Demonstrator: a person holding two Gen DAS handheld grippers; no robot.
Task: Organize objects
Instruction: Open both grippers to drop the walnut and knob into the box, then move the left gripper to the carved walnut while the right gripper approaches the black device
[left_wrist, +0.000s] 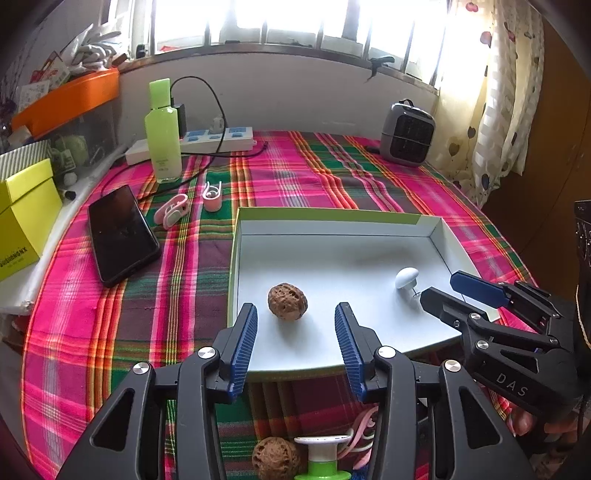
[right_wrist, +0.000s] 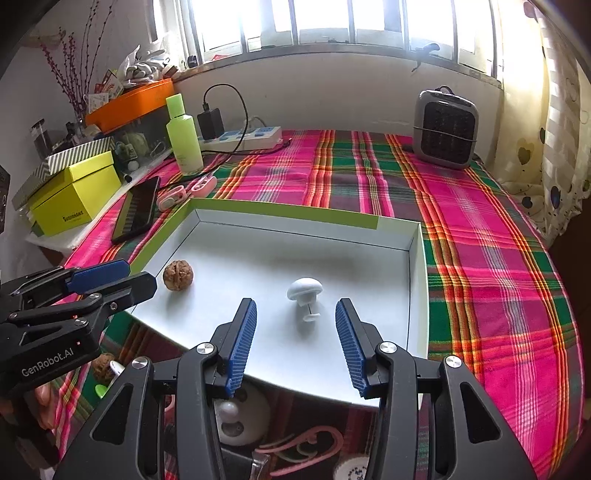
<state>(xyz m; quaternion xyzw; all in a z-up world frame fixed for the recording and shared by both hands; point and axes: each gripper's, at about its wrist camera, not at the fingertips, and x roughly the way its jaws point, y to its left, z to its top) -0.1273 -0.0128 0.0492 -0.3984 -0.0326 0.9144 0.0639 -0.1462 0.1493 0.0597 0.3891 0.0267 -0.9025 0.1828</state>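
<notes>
A shallow white box lid with a green rim (left_wrist: 325, 216) (right_wrist: 284, 212) lies on the plaid cloth. Inside it rest a brown walnut (left_wrist: 287, 301) (right_wrist: 178, 275) and a small white mushroom-shaped piece (left_wrist: 406, 278) (right_wrist: 304, 291). My left gripper (left_wrist: 295, 314) is open, hovering just in front of the walnut without touching it. My right gripper (right_wrist: 295, 310) is open as well, its blue pads either side of the white piece's stem and apart from it. Each gripper shows in the other's view: the right gripper (left_wrist: 445, 291), the left gripper (right_wrist: 136, 275).
Near me, under the grippers, lie another walnut (left_wrist: 275, 458), a white and green spool (left_wrist: 321, 456), pink hooks (right_wrist: 306, 446) and a round white item (right_wrist: 240, 417). Left of the lid are a black phone (left_wrist: 120, 234), pink clips (left_wrist: 173, 210), a green bottle (left_wrist: 162, 133). A heater (right_wrist: 445, 129) stands at the back right.
</notes>
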